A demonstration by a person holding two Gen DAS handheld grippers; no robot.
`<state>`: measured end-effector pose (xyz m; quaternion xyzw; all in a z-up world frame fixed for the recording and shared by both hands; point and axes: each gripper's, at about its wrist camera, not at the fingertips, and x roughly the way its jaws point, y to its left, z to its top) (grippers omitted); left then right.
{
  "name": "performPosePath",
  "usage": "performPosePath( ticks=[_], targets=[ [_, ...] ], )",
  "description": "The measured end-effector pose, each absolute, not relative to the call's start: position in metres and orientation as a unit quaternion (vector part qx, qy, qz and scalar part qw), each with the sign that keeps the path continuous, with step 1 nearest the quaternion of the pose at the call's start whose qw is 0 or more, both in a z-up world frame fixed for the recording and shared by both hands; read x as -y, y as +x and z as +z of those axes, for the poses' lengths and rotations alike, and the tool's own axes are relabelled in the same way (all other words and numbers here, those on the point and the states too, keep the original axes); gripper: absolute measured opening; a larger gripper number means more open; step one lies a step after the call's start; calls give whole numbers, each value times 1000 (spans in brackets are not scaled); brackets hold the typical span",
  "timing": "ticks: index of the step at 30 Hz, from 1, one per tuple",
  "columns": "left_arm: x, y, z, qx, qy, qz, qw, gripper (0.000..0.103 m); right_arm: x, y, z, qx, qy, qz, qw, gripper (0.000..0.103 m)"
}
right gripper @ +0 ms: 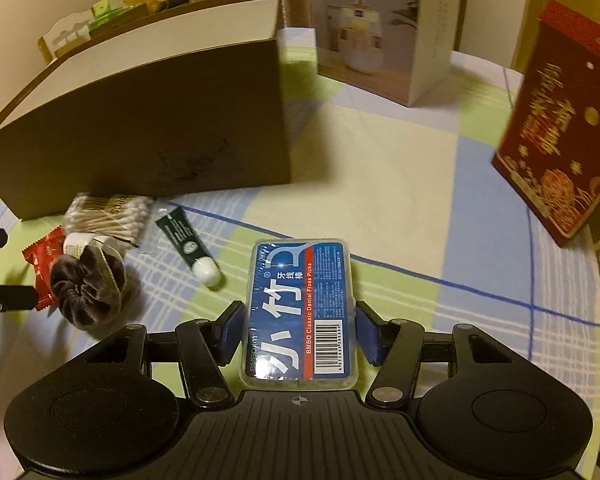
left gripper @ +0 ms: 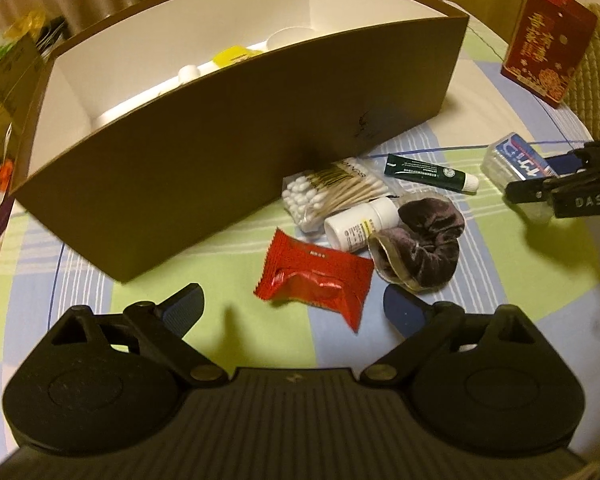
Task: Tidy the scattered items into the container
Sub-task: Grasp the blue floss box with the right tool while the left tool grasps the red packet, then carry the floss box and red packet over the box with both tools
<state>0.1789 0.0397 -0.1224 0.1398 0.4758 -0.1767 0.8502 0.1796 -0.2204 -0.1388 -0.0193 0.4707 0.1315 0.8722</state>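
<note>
A brown box (left gripper: 228, 152) with a white inside holds several small items; it also shows in the right wrist view (right gripper: 140, 128). In front of it lie a red wrapper (left gripper: 312, 280), a white bottle (left gripper: 356, 224), a purple scrunchie (left gripper: 424, 248), a cotton swab pack (left gripper: 332, 196) and a green tube (left gripper: 428, 172). My left gripper (left gripper: 296, 312) is open just before the red wrapper. My right gripper (right gripper: 300, 332) is shut on a blue dental floss pick box (right gripper: 300, 308), seen at the right in the left wrist view (left gripper: 516, 160).
A red gift box (right gripper: 556, 128) stands at the right on the checked tablecloth (right gripper: 420, 200). A white carton (right gripper: 380, 32) stands behind. Clutter lies left of the brown box (left gripper: 4, 80).
</note>
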Motion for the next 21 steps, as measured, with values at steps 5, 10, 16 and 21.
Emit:
performPosePath(
  ticks=[5,10,16,21],
  targets=[
    [-36,187,-129,-467,157,-212,844,87,224,176,-139,-473,-12,123,872,60],
    [-31,195,-142,-467,173,-232,835,71,224,174,-139,-474,-13,120,872,60],
    [-30,192,-145,-461,167,-257,833,49,225,172,-139,-475,-15,119,872,60],
    [-33,184,-142,-467,157,-260,830,45,224,167,-139,-479,-22,123,869,60]
  ],
)
